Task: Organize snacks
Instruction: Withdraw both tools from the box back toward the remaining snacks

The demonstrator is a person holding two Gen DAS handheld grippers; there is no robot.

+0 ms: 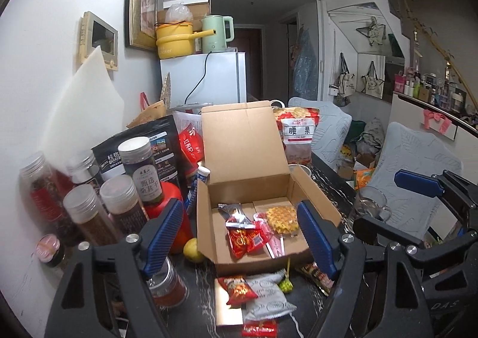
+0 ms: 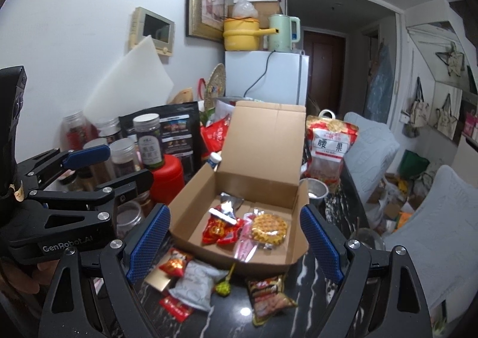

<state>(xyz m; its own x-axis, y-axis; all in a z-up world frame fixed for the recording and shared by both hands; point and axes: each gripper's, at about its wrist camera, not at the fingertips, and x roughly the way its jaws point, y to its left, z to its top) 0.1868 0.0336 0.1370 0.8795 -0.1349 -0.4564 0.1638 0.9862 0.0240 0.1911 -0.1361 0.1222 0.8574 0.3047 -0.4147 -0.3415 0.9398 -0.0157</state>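
Snacks [image 1: 254, 230] in box [image 1: 206, 212] framed by left gripper [image 1: 239, 236], jaws wide and empty, bottom packets cut off, from right wrist, right gripper [image 2: 236, 245] likewise gaping, jars [image 2: 125, 155] half hidden behind left gripper.

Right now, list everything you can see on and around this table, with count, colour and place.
cardboard box: one, brown, open, table centre
waffle: one, yellow, wrapped, in the box
red packets: at least two, in the box
loose packets: several, red, grey, brown, before the box
jars: several, clear, left of the box
cashew bag: one, red, right of the box
lemon: one, yellow, left of the box
left gripper: black, blue pads, open
right gripper: same, open
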